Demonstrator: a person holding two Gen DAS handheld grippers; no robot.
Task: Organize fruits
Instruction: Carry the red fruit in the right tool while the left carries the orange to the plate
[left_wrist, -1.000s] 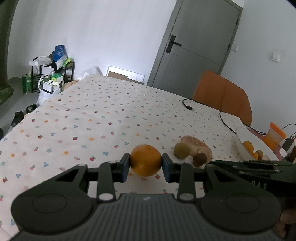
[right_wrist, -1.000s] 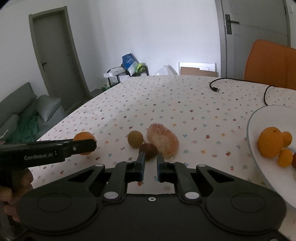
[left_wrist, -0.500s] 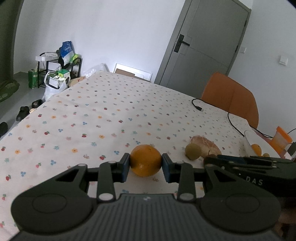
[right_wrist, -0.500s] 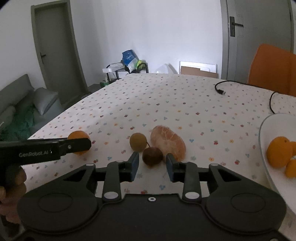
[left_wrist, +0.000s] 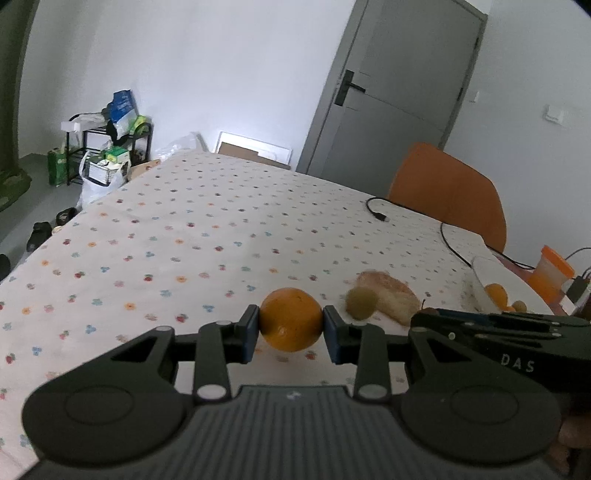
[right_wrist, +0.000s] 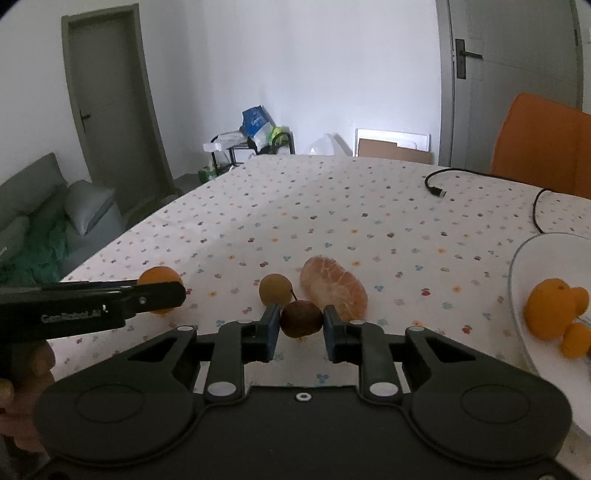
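Pinching fruit both sides: left tool (left_wrist: 290, 320) clamps an orange (left_wrist: 290, 318), right tool (right_wrist: 301, 319) squeezes a brown fruit (right_wrist: 300, 318); next, probably lift toward the plate (right_wrist: 524, 258) on its right.

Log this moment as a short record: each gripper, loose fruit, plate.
left gripper: shut on orange
right gripper: jaws closing, brown fruit between them
loose on tablecloth: yellow-green fruit, peeled citrus
white plate: holds large orange and smaller orange fruits
cable: lies on far side of tablecloth
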